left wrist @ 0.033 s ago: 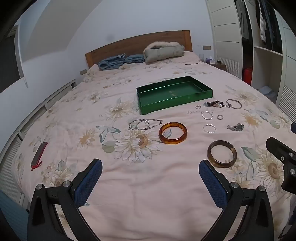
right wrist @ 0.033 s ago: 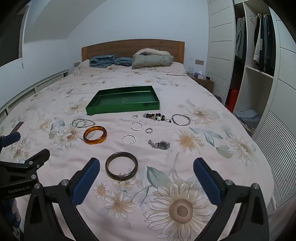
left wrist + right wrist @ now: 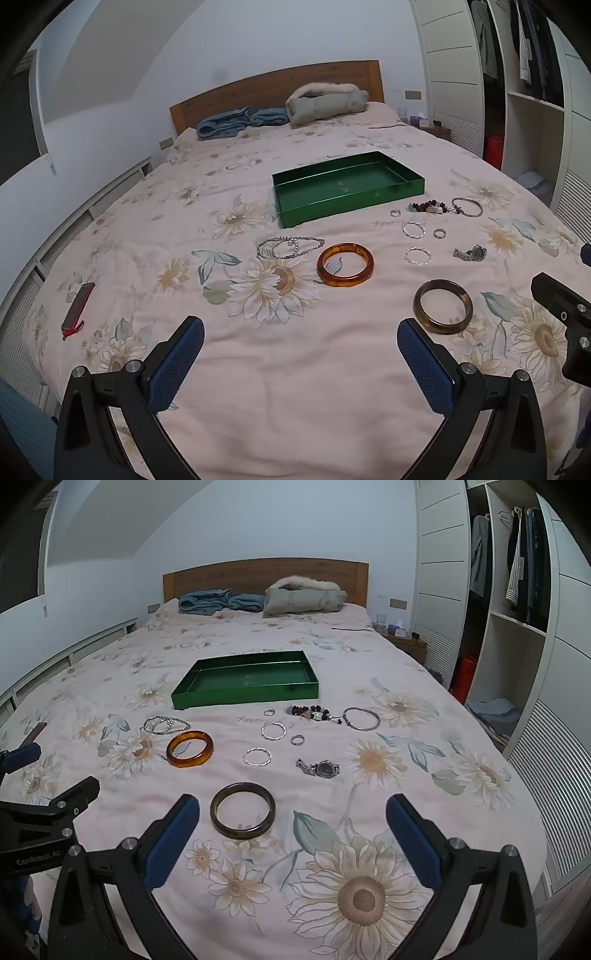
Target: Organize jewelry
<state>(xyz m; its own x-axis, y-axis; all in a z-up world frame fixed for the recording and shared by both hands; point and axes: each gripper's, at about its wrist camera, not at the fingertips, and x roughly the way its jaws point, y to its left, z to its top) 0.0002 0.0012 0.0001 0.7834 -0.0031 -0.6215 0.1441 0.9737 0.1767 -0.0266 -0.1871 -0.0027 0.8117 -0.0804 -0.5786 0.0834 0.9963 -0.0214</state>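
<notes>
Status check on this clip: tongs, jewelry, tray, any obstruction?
Left tongs and right tongs open, empty. Green tray empty; jewelry loose on the bedspread, dark bangle nearest. Nothing in the way.

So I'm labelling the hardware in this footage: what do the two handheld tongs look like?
Both look alike. The left tongs have black angular plastic arms, each ending in a flat pad faced with textured blue material, with round silver bolt heads at the joints. The right tongs match. Seen from the right wrist camera, the left unit's black body carries small white lettering. No cables or sleeves show.
</notes>
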